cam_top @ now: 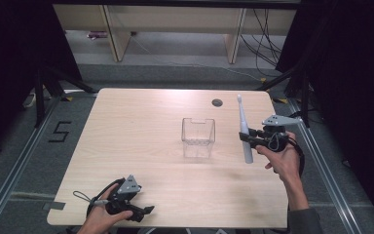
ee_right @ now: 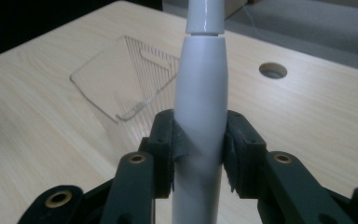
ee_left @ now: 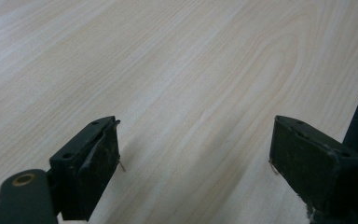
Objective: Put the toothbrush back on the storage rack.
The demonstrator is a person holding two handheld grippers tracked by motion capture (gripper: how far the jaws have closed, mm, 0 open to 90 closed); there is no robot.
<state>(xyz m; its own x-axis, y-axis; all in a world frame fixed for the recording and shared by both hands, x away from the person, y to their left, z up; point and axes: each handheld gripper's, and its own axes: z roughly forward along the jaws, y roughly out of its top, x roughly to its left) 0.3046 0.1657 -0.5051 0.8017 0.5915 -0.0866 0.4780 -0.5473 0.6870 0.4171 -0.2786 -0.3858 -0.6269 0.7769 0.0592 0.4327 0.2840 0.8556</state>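
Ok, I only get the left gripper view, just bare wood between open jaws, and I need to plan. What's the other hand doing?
Observer: The right gripper is shut on a white electric toothbrush, gripping its handle.
Operator: Upright?
Observer: Roughly, brush head up, held beside the table's right edge.
Operator: Any container nearby?
Observer: A clear plastic box stands mid-table, open at the top, left of the toothbrush.

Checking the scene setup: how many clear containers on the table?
1. The clear container stands near the table's middle, left of the white electric toothbrush held upright in the right gripper. None seems hidden.
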